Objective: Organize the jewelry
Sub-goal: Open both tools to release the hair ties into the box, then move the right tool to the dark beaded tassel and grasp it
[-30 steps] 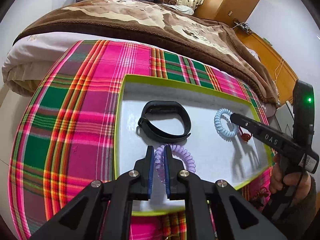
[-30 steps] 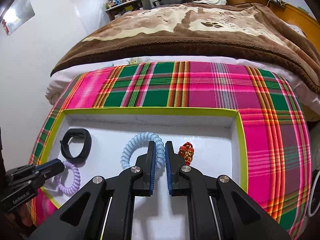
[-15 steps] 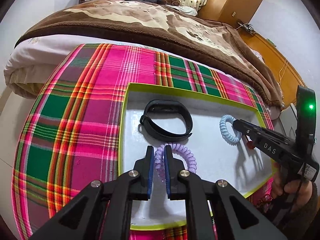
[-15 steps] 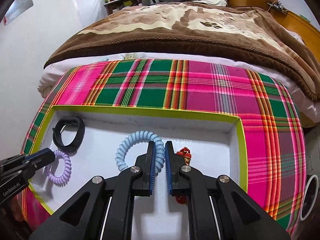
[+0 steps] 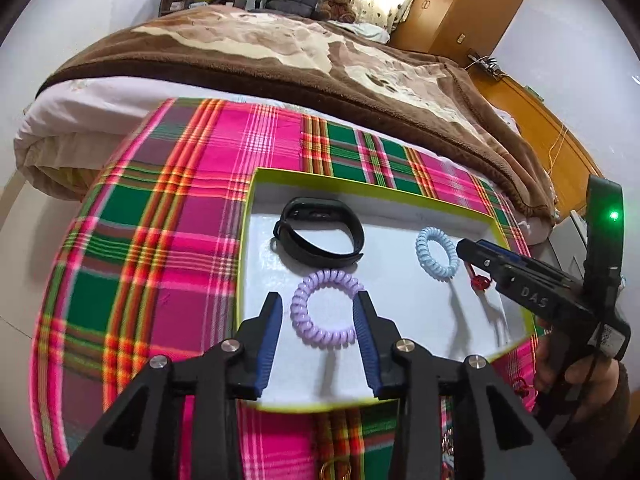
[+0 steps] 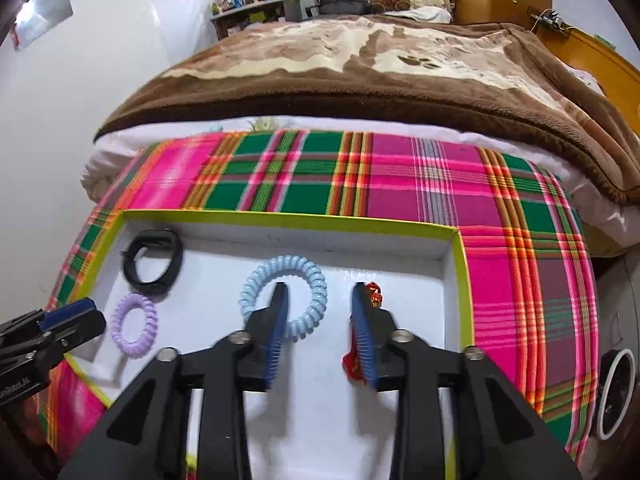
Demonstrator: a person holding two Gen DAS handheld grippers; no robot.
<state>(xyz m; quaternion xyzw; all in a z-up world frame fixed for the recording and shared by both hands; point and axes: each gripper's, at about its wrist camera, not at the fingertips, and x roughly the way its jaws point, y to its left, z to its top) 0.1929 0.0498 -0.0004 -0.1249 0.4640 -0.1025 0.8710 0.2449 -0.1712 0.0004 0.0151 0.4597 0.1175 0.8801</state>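
Observation:
A white tray with a lime-green rim (image 5: 360, 184) (image 6: 280, 216) lies on the plaid cloth. In it are a black wristband (image 5: 320, 252) (image 6: 156, 289), a purple coil ring (image 5: 326, 336) (image 6: 120, 326), a light blue coil ring (image 5: 422, 250) (image 6: 288, 260) and a small red charm (image 5: 478, 282) (image 6: 374, 294). My left gripper (image 5: 317, 298) (image 6: 86, 316) is opening; the purple ring lies flat between its jaws, unpressed. My right gripper (image 6: 319, 290) (image 5: 466, 246) is opening too. The blue ring's near side lies between its jaws, and the charm sits beside its right finger.
The pink and green plaid cloth (image 5: 160, 260) covers a round surface whose edge drops off on the left. Behind it is a bed with a brown blanket (image 5: 280, 60). A hand (image 5: 576, 376) holds the right gripper. Gold pieces (image 5: 332, 472) lie on the cloth in front of the tray.
Both grippers were shut, the left on the purple ring and the right on the blue ring. Both have now spread their jaws, and the rings lie loose on the tray floor.

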